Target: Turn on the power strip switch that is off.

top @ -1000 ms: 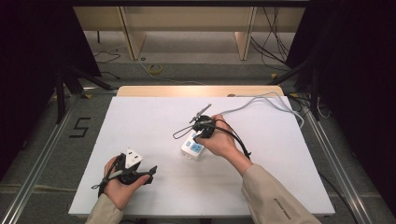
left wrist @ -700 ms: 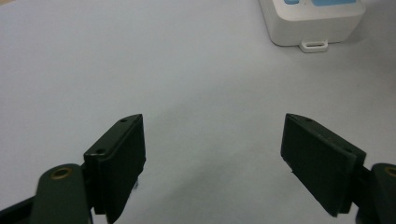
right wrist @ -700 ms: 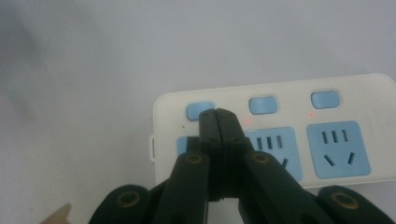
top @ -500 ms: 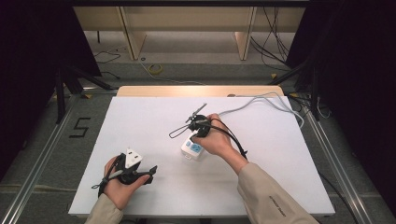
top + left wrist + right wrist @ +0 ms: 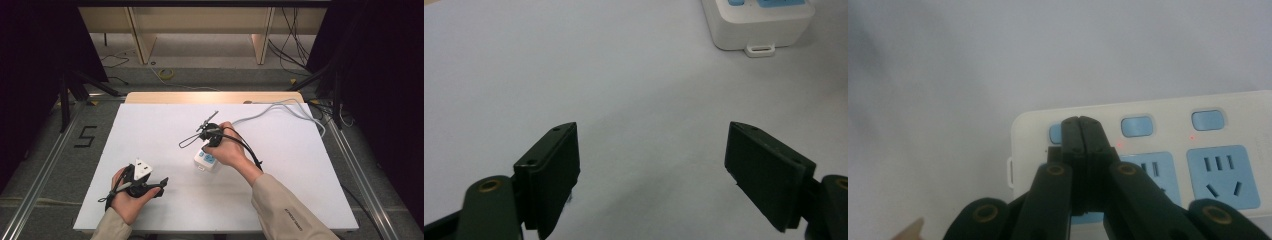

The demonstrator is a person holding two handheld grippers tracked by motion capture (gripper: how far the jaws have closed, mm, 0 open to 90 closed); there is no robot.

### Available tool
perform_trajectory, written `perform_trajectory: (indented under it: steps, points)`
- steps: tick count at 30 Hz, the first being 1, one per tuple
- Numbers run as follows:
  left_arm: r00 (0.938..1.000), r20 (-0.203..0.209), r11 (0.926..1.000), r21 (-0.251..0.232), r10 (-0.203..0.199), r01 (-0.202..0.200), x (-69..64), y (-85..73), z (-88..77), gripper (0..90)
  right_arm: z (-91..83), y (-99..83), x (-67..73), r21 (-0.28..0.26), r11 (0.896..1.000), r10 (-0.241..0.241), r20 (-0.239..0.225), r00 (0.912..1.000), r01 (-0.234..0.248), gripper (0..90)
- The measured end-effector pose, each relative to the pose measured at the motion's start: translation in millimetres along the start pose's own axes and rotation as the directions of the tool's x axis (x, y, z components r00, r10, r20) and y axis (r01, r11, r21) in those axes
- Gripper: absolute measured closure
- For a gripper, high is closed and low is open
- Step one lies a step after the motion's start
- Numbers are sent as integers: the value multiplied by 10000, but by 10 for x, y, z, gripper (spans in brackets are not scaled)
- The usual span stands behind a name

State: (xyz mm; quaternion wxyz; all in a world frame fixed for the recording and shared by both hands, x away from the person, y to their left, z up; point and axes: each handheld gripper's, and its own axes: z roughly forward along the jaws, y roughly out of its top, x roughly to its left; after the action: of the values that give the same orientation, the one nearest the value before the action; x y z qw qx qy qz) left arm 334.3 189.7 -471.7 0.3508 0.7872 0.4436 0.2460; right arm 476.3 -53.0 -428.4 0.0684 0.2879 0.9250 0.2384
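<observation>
Two grippers: right gripper jaws pressed together, tips on end switch of power strip mid-surface; left gripper jaws wide apart, empty, near front edge.

We see bare desk open on the whole left and near side for a gripper to pass, while the power strip mid-desk and its grey cable trailing to the far right corner stand in the way.
</observation>
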Motion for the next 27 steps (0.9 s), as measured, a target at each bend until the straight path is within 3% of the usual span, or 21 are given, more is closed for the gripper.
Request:
perform_trajectory:
  steps: [27]
  points:
    - [10000,14,10000,-30,26,-26,4,0,0,218,118,81,43,195,9997,-113,60,9999,112,900]
